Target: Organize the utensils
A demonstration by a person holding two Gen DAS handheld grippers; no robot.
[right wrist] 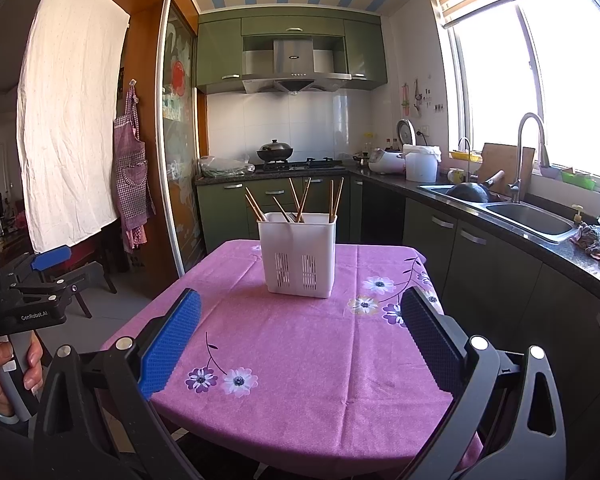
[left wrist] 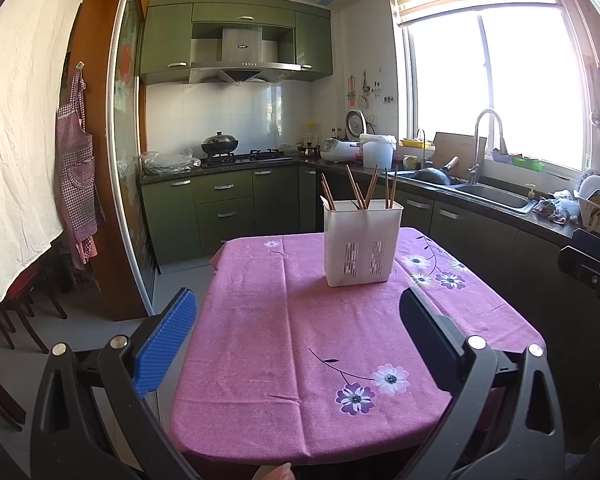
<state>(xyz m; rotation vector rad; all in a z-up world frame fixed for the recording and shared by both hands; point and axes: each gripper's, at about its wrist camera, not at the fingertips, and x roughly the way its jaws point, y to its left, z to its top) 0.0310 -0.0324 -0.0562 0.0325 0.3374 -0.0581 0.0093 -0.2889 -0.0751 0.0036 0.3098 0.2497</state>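
A white slotted utensil holder (left wrist: 362,242) (right wrist: 299,254) stands upright on the far half of a table with a pink flowered cloth (left wrist: 300,360) (right wrist: 300,360). Several wooden chopsticks (left wrist: 356,190) (right wrist: 300,198) stick up out of it, and a fork tip shows inside in the right wrist view. My left gripper (left wrist: 296,308) is open and empty, held near the table's near edge. My right gripper (right wrist: 300,308) is open and empty, also well short of the holder. The left gripper also shows in the right wrist view (right wrist: 50,258) at the far left.
Green kitchen cabinets and a dark counter run along the back and right, with a stove and wok (left wrist: 220,145), a rice cooker (left wrist: 338,149), and a steel sink (left wrist: 490,196) (right wrist: 528,220). A chair (right wrist: 92,280) stands left of the table. An apron (left wrist: 76,184) hangs by a sliding door.
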